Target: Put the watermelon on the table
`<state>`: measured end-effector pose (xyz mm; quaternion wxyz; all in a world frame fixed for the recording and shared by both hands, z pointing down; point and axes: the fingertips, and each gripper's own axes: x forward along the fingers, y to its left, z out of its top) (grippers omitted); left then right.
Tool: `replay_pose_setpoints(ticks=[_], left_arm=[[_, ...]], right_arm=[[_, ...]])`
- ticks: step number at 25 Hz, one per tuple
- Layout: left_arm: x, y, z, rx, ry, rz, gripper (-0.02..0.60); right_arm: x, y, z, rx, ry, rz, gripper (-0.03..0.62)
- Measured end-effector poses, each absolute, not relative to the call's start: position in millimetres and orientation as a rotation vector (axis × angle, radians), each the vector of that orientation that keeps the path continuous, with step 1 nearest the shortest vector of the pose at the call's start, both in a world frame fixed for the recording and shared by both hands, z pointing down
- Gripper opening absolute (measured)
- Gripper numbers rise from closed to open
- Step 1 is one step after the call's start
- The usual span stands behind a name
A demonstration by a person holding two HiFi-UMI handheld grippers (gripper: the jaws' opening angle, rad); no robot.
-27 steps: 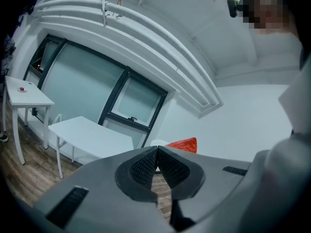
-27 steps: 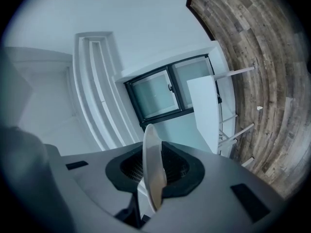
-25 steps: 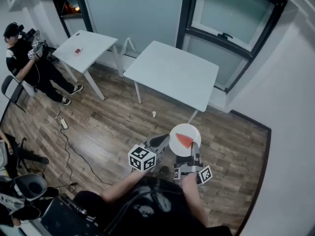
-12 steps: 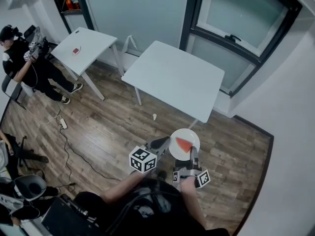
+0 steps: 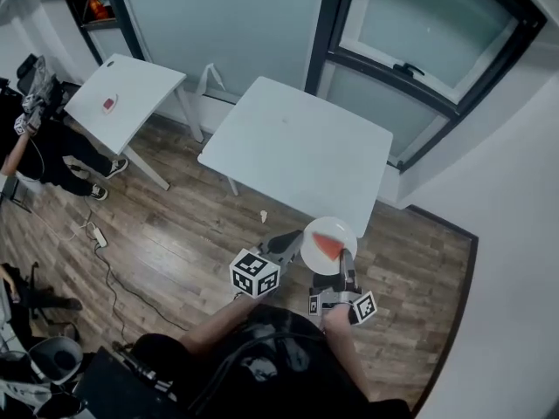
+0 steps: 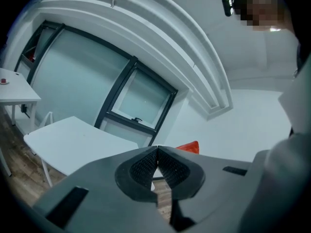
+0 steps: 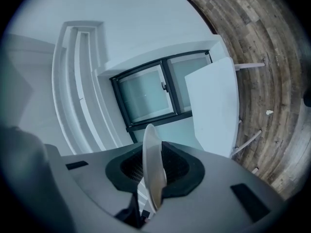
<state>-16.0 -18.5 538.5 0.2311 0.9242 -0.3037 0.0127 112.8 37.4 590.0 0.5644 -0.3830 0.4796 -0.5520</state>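
Right gripper (image 5: 347,258) clamps a plate (image 5: 314,253) carrying watermelon (image 5: 329,244); left gripper (image 5: 291,240), jaws together, sits beside it; table (image 5: 297,151) just ahead.

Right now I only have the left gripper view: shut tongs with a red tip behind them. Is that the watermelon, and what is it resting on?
Observer: Yes, it's a watermelon slice, lying on a white plate.
Operator: What carries the plate?
Observer: The right tongs are shut on its rim. Their own view shows the plate edge-on between the pads.
Operator: Is it down on the table?
Observer: In the head view the plate overlaps the near edge of the white table. I cannot tell whether it touches the tabletop.
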Motion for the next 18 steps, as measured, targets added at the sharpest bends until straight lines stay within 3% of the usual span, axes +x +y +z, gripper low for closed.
replay_pose_setpoints(ticks=[18], left_arm=[[24,-152,580,2.49,-0.734,0.154,0.005]], right_arm=[[147,-112,624,-0.941,1.068,-1.318,0.067]])
